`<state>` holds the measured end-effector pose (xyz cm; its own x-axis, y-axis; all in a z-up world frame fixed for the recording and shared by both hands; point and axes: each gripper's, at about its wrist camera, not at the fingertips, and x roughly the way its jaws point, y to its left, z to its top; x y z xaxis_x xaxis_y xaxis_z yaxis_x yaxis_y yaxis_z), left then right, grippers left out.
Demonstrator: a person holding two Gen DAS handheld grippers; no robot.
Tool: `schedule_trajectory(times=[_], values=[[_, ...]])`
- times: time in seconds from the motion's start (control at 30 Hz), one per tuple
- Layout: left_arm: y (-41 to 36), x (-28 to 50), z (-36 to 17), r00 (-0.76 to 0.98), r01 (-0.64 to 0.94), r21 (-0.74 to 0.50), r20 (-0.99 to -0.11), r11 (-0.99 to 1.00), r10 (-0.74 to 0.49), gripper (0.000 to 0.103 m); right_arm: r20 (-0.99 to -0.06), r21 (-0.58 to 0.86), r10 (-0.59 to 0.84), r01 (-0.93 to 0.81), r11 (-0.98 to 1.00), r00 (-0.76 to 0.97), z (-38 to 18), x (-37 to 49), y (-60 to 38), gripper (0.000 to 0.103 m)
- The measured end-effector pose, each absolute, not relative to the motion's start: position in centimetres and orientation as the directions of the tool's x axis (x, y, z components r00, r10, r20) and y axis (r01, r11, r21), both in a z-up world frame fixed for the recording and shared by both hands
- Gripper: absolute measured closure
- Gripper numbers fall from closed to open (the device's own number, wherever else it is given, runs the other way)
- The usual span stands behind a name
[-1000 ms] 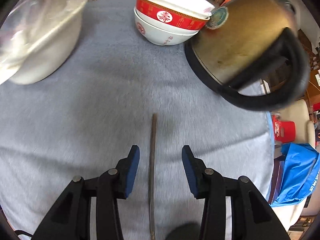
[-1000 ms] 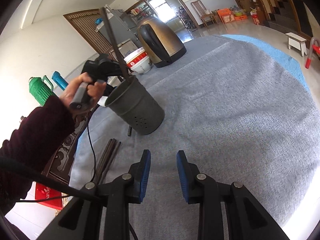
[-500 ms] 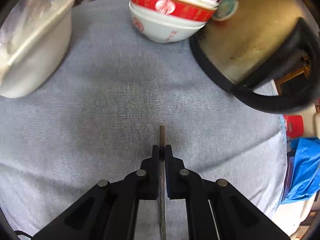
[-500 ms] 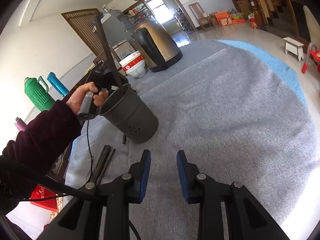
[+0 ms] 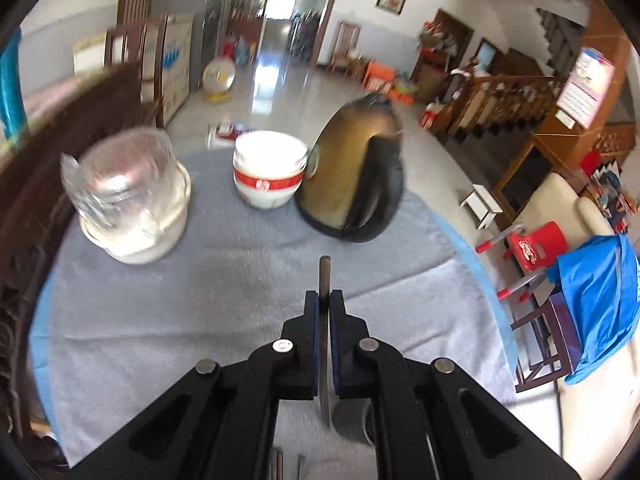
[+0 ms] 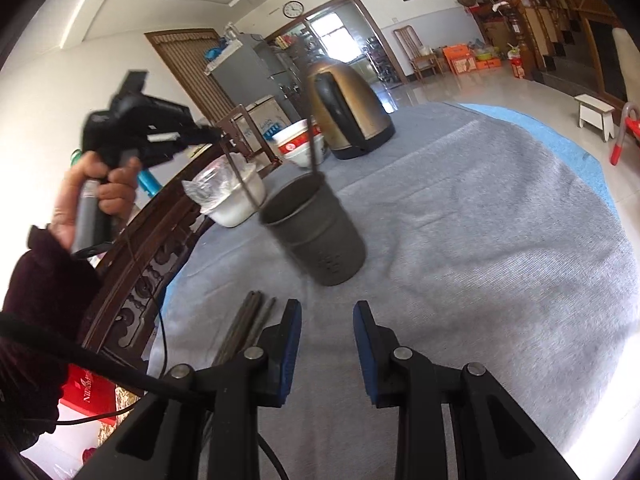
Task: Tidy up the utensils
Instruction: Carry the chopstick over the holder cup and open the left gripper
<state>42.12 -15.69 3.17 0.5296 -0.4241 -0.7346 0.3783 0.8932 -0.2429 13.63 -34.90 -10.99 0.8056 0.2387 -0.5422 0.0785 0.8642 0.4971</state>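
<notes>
My left gripper (image 5: 324,300) is shut on a dark chopstick (image 5: 324,276) and holds it above the grey tablecloth. In the right wrist view the left gripper (image 6: 208,134) is raised at the left, and the chopstick (image 6: 238,172) hangs from it with its lower end in the dark metal utensil holder (image 6: 316,232). Another chopstick (image 6: 311,148) stands in the holder. Several dark chopsticks (image 6: 244,328) lie on the cloth left of my right gripper (image 6: 326,328), which is open and empty.
A brass kettle (image 5: 356,184) with a black handle, stacked red and white bowls (image 5: 270,176) and a white bowl covered in plastic wrap (image 5: 128,196) stand at the table's far side. A carved wooden chair back (image 6: 152,264) is at the left edge.
My left gripper shut on the chopstick, lifted it off the cloth and tilted up; the chopstick's lower end now hangs in the holder. The right gripper stayed open.
</notes>
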Motion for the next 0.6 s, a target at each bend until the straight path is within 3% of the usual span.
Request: schedule_trajectory(times=[0.6], values=[[-13.9,31.1,12.4,0.639,0.499,-0.219,-0.561,0.839,-0.526,0.098,-0.478,0.458,0.198,0.050,0.888,0.856,-7.5,8.9,-32.4,0.073]])
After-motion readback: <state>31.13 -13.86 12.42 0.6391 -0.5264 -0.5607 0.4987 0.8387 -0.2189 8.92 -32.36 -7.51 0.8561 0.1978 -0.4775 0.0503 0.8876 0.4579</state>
